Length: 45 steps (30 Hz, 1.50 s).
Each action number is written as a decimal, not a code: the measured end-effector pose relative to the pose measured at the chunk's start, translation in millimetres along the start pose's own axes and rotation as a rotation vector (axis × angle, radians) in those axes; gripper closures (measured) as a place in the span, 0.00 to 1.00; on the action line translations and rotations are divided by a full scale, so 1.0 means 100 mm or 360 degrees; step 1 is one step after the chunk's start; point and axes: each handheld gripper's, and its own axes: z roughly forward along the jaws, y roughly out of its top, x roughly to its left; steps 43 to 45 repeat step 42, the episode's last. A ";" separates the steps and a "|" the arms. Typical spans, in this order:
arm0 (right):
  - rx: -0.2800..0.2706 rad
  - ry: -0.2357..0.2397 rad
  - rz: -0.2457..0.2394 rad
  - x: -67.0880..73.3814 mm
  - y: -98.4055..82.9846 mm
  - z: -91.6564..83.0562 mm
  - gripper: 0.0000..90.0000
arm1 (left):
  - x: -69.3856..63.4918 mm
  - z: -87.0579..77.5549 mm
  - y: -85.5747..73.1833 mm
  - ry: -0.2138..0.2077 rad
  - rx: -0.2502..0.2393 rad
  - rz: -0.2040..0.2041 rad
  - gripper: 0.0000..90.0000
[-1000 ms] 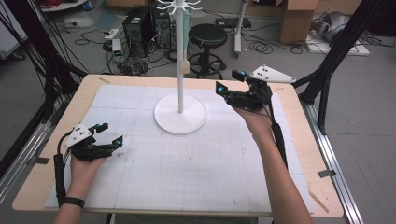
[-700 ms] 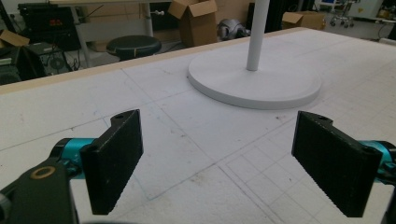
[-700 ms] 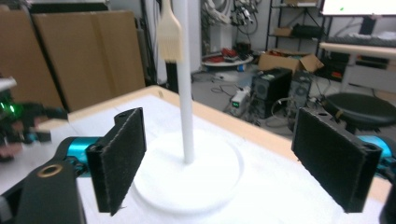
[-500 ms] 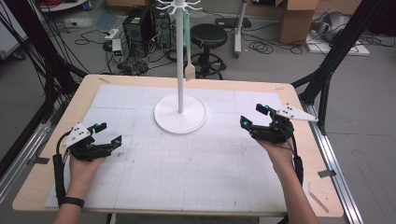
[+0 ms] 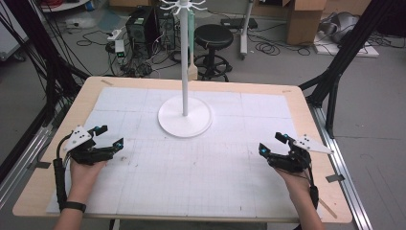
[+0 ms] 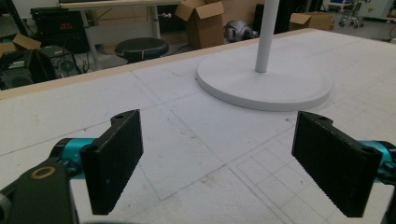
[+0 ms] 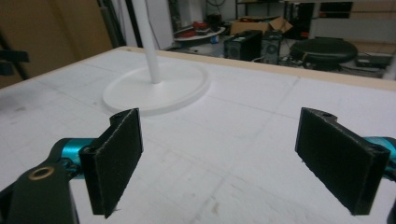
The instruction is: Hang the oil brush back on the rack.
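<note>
While both our grippers, left (image 5: 104,140) and right (image 5: 273,143), rest wide and empty near the table's front corners, the spatula (image 5: 192,45) hangs from the white stand (image 5: 185,117) (mid-table); a careless reach could knock it loose.
</note>
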 end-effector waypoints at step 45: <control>0.0027 -0.0102 -0.0008 -0.22 -0.20 -0.10 0.15 | 0.04 -0.04 0.01 0.0023 -0.0031 -0.0017 0.19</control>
